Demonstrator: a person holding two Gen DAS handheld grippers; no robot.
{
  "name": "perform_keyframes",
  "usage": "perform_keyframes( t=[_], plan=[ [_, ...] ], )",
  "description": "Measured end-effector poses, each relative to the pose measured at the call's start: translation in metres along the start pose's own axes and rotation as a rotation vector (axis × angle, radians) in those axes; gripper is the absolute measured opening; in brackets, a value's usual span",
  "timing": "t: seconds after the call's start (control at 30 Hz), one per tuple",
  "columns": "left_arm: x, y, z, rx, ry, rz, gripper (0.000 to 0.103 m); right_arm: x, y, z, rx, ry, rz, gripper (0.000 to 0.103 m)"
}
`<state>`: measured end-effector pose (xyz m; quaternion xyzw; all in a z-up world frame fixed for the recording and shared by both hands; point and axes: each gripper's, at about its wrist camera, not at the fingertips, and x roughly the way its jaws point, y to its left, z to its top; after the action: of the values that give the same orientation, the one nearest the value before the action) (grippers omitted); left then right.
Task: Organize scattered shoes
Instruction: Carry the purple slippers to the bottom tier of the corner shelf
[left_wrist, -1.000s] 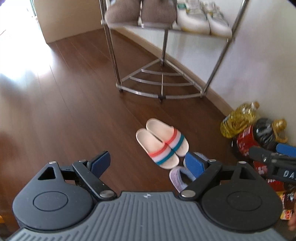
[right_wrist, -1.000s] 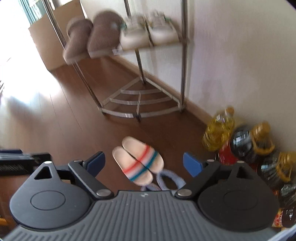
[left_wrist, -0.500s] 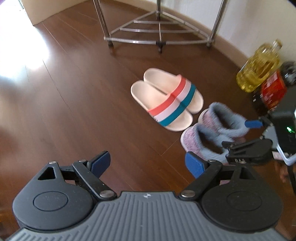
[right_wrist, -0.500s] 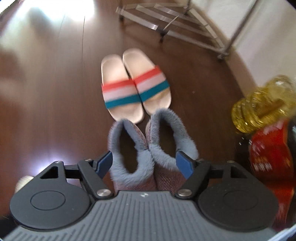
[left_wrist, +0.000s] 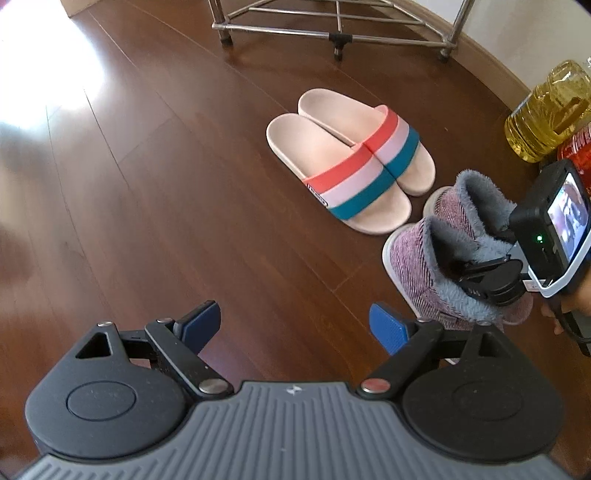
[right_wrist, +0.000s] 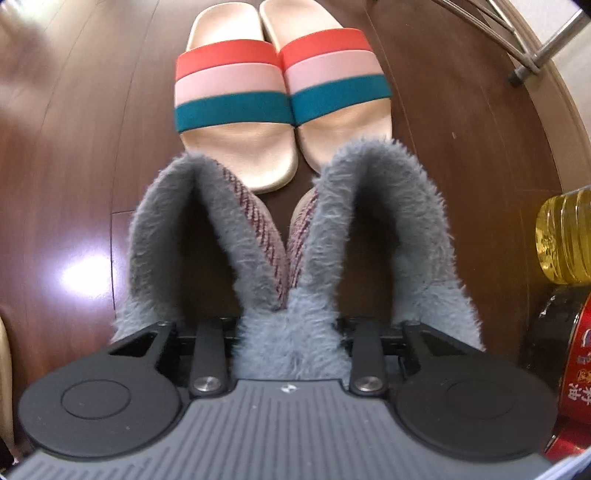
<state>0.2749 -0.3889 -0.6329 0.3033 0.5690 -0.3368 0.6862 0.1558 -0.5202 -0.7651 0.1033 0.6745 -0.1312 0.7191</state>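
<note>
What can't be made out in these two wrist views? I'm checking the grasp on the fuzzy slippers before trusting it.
- Right gripper pads: right wrist view, buried in the fuzzy slippers' grey collars as the jaws close; contact unseen.
- Slipper heels: same view, hidden behind the gripper body.
- Shoe rack: left wrist view, cut off by the top edge.
- Bottle labels: cut off at the right edge.

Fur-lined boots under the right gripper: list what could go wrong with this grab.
1. The right gripper is closing on the adjoining collars of both fur-lined boots; soft fleece may slip, dropping one boot.
2. The boots' toes sit almost against the striped slides, so lifting could nudge that tidy pair.
3. The oil bottle stands close on the right; a swinging boot could hit it.
</note>
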Motion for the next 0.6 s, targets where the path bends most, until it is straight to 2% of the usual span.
perform_keyframes(
  t=[0.13, 0.27, 0.37, 0.43, 0.57, 0.6],
  plan=[
    [-0.026, 0.003, 0.013, 0.008, -0.010, -0.002, 0.090, -0.041, -0.008, -0.003, 0.126, -0.006, 0.016, 0.025],
    [-0.059, 0.010, 0.035, 0.007, -0.054, 0.019, 0.090, -0.098, -0.025, 0.015, 0.324, -0.032, 0.059, 0.025],
    [-0.080, 0.020, 0.052, -0.003, -0.112, 0.036, 0.090, -0.135, -0.037, 0.045, 0.456, -0.050, 0.093, 0.025],
    [-0.094, 0.030, 0.066, -0.006, -0.166, 0.056, 0.090, -0.152, -0.046, 0.078, 0.542, -0.073, 0.115, 0.025],
    [-0.095, 0.055, 0.099, 0.009, -0.220, 0.074, 0.092, -0.162, -0.053, 0.135, 0.594, -0.133, 0.119, 0.025],
    [-0.092, 0.063, 0.109, 0.010, -0.235, 0.069, 0.093, -0.161, -0.054, 0.160, 0.602, -0.154, 0.117, 0.025]
  ],
)
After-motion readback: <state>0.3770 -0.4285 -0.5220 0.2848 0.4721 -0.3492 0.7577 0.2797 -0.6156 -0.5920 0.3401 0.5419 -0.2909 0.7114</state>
